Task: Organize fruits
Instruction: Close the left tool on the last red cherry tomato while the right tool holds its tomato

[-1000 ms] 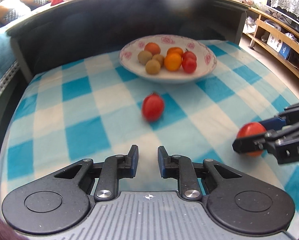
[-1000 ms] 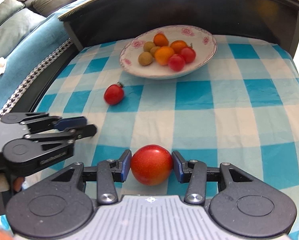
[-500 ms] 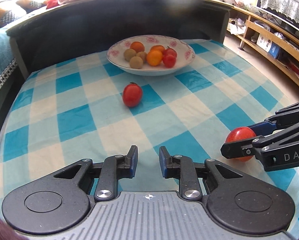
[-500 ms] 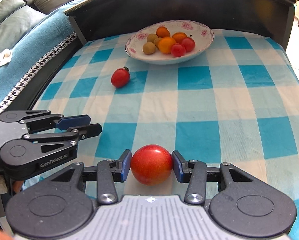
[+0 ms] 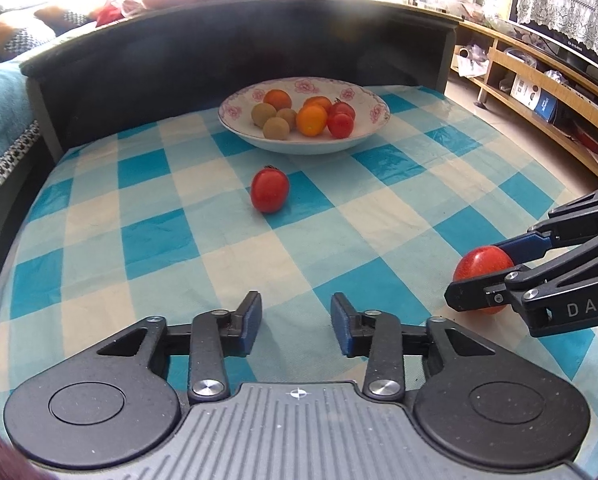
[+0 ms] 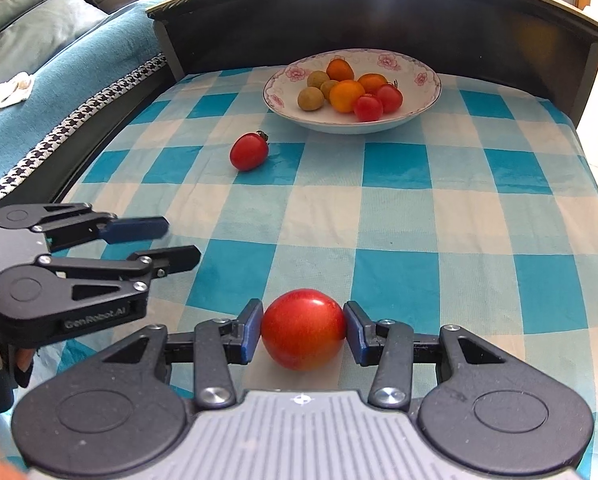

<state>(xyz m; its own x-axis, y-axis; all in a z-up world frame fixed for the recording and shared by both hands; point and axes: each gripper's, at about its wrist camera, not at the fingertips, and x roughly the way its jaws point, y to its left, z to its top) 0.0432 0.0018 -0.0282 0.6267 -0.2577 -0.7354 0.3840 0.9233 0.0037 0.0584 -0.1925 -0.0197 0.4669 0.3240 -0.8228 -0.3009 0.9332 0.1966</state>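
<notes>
A small red tomato (image 5: pixel 269 191) (image 6: pixel 249 151) lies on the blue-checked cloth, a short way in front of a white flowered bowl (image 5: pixel 379 112) (image 6: pixel 423 80). The bowl holds several red, orange and brownish fruits. My right gripper (image 6: pixel 303 328) is shut on a larger red tomato (image 6: pixel 303 316) just above the cloth. In the left wrist view this gripper (image 5: pixel 475 272) and its tomato (image 5: pixel 485 262) are at the right edge. My left gripper (image 5: pixel 297 320) (image 6: pixel 179 241) is open with nothing between its fingers, well short of the small tomato.
A dark raised board (image 5: pixel 219 52) (image 6: pixel 379 12) walls the table's back and sides behind the bowl. A teal-covered sofa (image 6: pixel 39 92) is to the left. A wooden shelf unit (image 5: pixel 547 92) stands beyond the table's right edge.
Both grippers drew back from the bowl a second ago and have since held still. The left gripper's fingers have spread wider. The right gripper keeps its hold on the large tomato.
</notes>
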